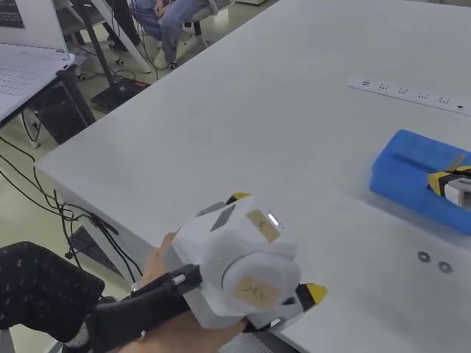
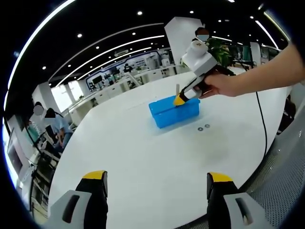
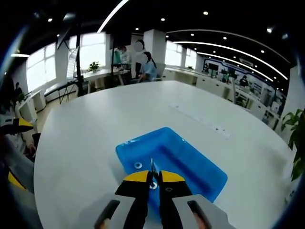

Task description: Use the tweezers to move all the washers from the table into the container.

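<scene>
The blue container [image 3: 190, 164] lies just below my right gripper [image 3: 152, 177], which is shut on thin metal tweezers [image 3: 152, 166] pointing down into it. One washer [image 3: 138, 165] rests on the container floor. A second small ring shows at the jaw tips, and I cannot tell whether the tweezers hold it. Two washers [image 1: 423, 257] lie on the table in front of the container [image 1: 412, 173]; they also show as the washers [image 2: 204, 128] in the left gripper view. My left gripper [image 2: 157, 179] is open and empty, well back from the container [image 2: 174, 113], near the table edge.
A white power strip [image 1: 408, 94] lies on the table beyond the container. The table edge runs close to the left gripper [image 1: 276, 245]. A laptop [image 1: 22, 70] sits on a side desk at left, with cables on the floor. People sit in the background.
</scene>
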### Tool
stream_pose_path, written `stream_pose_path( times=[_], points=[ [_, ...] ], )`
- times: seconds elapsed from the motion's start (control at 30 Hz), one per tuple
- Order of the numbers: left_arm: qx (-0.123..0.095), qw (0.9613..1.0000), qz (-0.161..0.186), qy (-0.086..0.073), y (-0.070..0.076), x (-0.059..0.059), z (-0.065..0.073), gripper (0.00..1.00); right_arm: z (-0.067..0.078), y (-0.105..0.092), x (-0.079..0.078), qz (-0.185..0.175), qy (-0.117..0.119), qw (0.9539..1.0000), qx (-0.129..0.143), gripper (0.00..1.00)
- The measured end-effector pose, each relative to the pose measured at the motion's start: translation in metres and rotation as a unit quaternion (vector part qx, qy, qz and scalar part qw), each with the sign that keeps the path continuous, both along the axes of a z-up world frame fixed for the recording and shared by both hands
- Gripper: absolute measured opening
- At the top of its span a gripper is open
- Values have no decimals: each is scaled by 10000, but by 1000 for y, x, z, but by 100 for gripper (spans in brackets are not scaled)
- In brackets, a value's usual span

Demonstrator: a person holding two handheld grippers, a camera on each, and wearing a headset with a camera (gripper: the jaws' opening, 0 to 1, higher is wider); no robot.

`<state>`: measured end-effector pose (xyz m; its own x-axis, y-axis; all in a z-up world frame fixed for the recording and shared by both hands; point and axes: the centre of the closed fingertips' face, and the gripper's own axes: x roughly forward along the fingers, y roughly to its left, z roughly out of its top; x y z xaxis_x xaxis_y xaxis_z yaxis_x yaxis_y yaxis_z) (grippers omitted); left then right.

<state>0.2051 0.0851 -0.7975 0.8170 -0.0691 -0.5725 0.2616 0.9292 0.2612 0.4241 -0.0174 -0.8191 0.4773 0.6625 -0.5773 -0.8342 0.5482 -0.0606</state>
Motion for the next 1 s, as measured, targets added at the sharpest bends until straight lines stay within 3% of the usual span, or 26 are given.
stream_pose_path(
  times=[0.13,0.3,0.43,0.57,0.7,1.0],
  points=[
    [13,10000,-1,7,0,0,0,88,15,-4,-1,-52,-67,9999,150,3],
    [13,10000,-14,15,0,0,-1,88,39,-9,-13,-113,-61,9983,562,3],
    [-9,10000,-21,1,-1,0,0,88,51,-11,-17,-90,-111,9972,737,3],
    [-2,10000,-43,4,-2,0,0,88,61,-12,-42,2,-66,9963,860,3],
    [-14,10000,-34,-12,-2,0,0,88,56,-15,-55,76,-8,9968,796,3],
    [5,10000,-36,-12,-2,0,0,88,26,-27,-79,14,374,9974,618,3]
  ],
)
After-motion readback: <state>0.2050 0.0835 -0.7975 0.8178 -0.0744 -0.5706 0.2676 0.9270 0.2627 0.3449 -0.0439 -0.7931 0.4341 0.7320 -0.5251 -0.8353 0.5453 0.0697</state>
